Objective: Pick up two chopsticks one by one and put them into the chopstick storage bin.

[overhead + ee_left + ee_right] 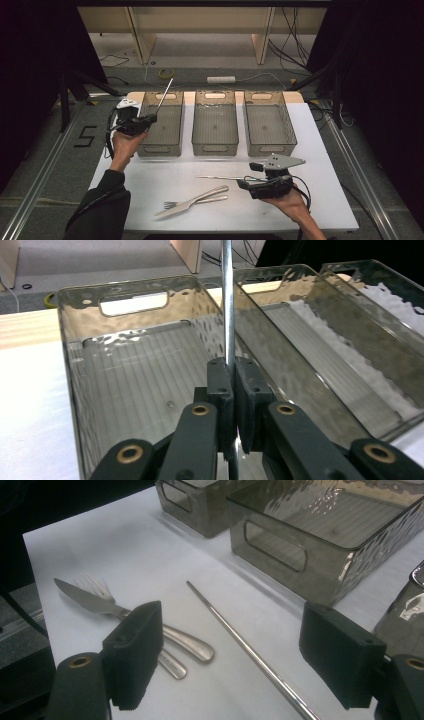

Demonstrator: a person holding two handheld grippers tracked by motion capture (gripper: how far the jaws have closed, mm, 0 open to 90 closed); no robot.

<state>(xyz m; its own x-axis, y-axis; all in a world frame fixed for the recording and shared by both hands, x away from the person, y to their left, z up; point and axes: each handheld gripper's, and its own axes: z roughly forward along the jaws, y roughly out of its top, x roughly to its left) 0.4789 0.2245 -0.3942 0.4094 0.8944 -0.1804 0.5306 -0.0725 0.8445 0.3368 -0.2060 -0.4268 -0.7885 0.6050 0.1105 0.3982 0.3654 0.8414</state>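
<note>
Thin, straight metal chopstick (228, 300), probably steel, between left gripper (234, 390) fingers.

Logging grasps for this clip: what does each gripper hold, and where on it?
Left gripper pinches a metal chopstick near its lower end. Right gripper is open, holding nothing.
</note>
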